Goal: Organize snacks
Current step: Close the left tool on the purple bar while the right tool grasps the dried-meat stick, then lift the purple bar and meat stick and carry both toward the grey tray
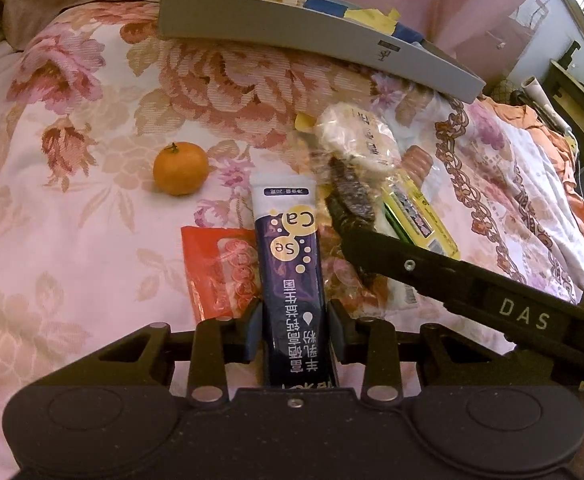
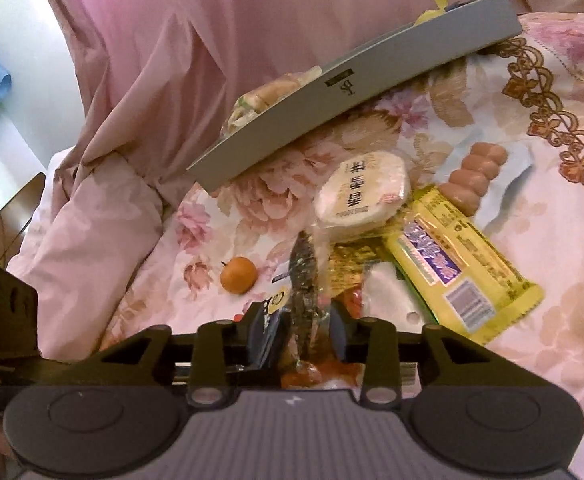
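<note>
Left wrist view: left gripper [image 1: 295, 330] at bottom centre, jaws narrow & clamped on a dark blue sachet [image 1: 290, 268] that stands up between the pads. Orange packet [image 1: 222, 268] lies just left of it, mandarin [image 1: 180, 168] further up-left on the floral bedspread [image 1: 72, 220]. Grey box [image 1: 312, 28] w/ snacks in it sits at top centre. Right gripper [image 1: 350, 204] reaches in from the right edge over the snack pile.

Right wrist view: right gripper at bottom centre, jaws part open; a dark snack in clear wrap [image 2: 305, 280] stands between the pads, can't tell if pressed. Round white pack [image 2: 362, 194] centre, yellow bar [image 2: 460, 268] & sausages [image 2: 474, 176] to the right.
</note>
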Available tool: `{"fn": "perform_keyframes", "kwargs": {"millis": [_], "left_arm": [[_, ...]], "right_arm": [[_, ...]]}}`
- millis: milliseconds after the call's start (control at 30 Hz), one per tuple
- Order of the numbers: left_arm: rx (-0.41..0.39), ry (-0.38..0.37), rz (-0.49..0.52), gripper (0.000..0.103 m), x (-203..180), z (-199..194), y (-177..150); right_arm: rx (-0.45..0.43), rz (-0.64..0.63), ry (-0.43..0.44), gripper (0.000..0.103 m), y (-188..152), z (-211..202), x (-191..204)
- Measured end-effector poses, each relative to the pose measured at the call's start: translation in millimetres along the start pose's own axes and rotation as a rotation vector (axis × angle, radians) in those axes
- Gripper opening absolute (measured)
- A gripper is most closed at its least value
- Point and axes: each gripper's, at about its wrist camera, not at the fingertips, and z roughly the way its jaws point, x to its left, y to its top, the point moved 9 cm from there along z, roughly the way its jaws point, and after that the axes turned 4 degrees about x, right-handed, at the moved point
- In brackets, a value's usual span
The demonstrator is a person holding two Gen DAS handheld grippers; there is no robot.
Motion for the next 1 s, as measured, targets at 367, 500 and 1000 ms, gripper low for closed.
{"fn": "perform_keyframes", "kwargs": {"millis": [367,500,1000], "left_arm": [[-0.003,0.010,0.005,0.034,0.9,0.0,-0.7],[-0.004,0.017,0.004,0.033,-0.8,-2.7,-1.8],[-0.076,0.049,-0.007,0.031,-10.7,-34.3,-4.5]], "right_arm": [[0.023,-0.038,-0.042,0.017,-6.3,1.1,6.2],[0.009,-0.095,-0.090,0.013,-6.9,-3.9,11.7],[-0.095,-0.319,-0.252,0.010,-1.0,-42.3,31.6]]}}
